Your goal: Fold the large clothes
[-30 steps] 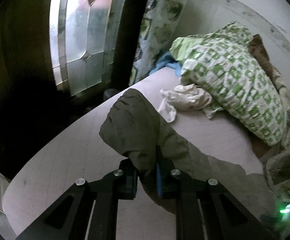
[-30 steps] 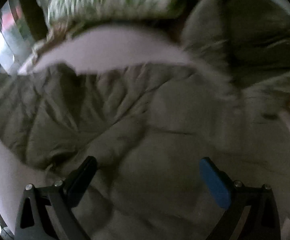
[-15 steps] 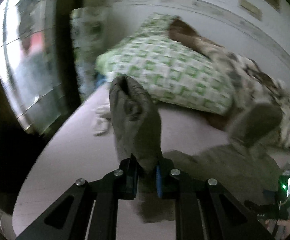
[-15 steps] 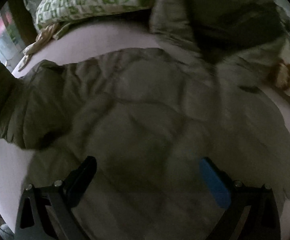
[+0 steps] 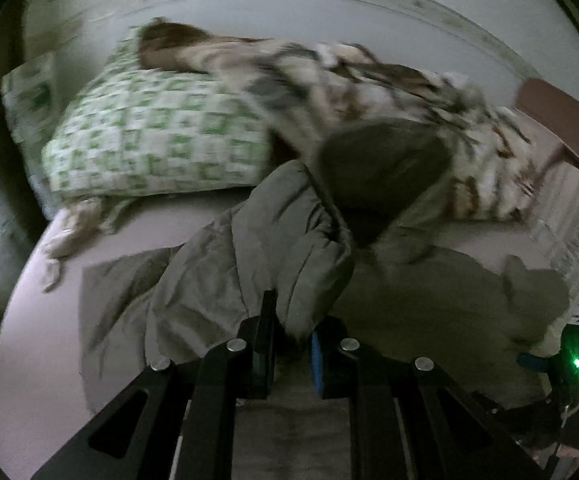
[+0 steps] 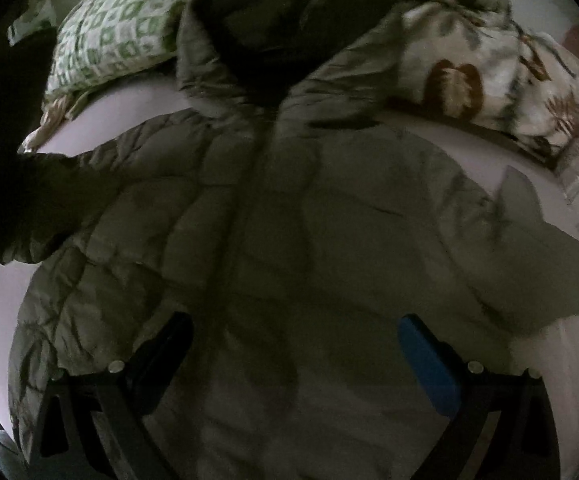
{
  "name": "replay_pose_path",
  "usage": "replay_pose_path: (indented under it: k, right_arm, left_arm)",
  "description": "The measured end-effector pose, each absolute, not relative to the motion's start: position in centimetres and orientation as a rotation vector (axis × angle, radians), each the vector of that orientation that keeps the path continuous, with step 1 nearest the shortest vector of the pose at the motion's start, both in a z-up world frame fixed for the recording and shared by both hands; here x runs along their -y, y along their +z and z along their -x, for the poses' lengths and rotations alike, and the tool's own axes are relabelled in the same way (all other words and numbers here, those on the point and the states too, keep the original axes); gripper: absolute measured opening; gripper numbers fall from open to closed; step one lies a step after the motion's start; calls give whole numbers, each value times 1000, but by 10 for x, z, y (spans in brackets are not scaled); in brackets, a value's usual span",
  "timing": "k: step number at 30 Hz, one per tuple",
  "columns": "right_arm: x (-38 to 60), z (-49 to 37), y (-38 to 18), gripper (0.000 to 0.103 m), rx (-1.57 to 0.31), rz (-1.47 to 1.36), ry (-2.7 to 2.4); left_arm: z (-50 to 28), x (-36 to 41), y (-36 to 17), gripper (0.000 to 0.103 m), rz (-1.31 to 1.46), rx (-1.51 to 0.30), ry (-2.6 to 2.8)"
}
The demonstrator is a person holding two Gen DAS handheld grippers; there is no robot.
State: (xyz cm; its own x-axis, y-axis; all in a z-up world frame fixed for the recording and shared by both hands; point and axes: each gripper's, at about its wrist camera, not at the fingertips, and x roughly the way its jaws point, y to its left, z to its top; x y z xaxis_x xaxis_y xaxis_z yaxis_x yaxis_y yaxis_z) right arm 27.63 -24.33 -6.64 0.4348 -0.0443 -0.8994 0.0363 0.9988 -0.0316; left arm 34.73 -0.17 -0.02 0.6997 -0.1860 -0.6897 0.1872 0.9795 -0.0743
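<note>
Olive padded jacket [image 6: 289,240] on bed [image 5: 49,320], sleeve [image 5: 257,256] pinched in left tool [image 5: 291,344]

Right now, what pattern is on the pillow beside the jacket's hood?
White with green squares; the pillow shows best in the left wrist view.

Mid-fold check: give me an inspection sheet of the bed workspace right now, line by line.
Surface: pale sheet on the bed, partly bare.
Job's things: olive padded jacket spread front up, hood toward the pillows; one sleeve lifted.
Clutter: green checked pillow, floral blanket, small crumpled cloth.
Grippers: left gripper shut on the sleeve; right gripper open above the jacket's body, holding nothing.
Cables: nothing seen.
Surroundings: pale wall behind the bed; dim, blurred light.
</note>
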Motion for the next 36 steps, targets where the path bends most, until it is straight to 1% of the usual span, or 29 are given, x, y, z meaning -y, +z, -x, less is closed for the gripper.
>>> replay_pose_path:
  k: [5, 10, 11, 13, 14, 15, 18, 23, 27, 29, 32, 36]
  right_arm:
    - [290, -260, -68, 103, -1118, -33, -140]
    - [331, -245, -74, 103, -1130, -86, -220]
    - [337, -241, -74, 103, -1131, -94, -230]
    - [347, -236, -74, 103, -1131, -101, -248]
    - [351, -234, -73, 103, -1129, -102, -258]
    - [353, -233, -73, 103, -1127, -102, -265]
    - [360, -232, -71, 103, -1119, -110, -269]
    - [353, -239, -70, 103, -1111, -128, -249]
    - [339, -254, -68, 103, -1113, -160, -182]
    - [332, -266, -71, 103, -1131, -191, -144]
    - [321, -290, -80, 103, -1162, -235, -103]
    - [302, -321, -94, 103, -1195, -247, -73]
  left_arm:
    - [-347, 82, -22, 14, -11, -818, -314]
    - [-348, 143, -70, 15, 5, -932, -379]
    - [-349, 150, -79, 19, 4, -957, -377]
    - [-349, 161, -97, 36, -1, -1010, -375]
    - [-349, 162, -101, 53, -3, -1020, -379]
    - [-347, 162, -102, 64, -4, -1019, -381]
    - [-340, 154, -92, 69, -37, -971, -372]
    - [-338, 109, -59, 72, -38, -914, -355]
    - [-340, 51, -36, 82, -10, -860, -272]
    - [-346, 27, -36, 82, -15, -850, -209]
    - [-360, -16, -46, 82, 17, -881, -108]
    - [-375, -47, -64, 82, 48, -932, -49]
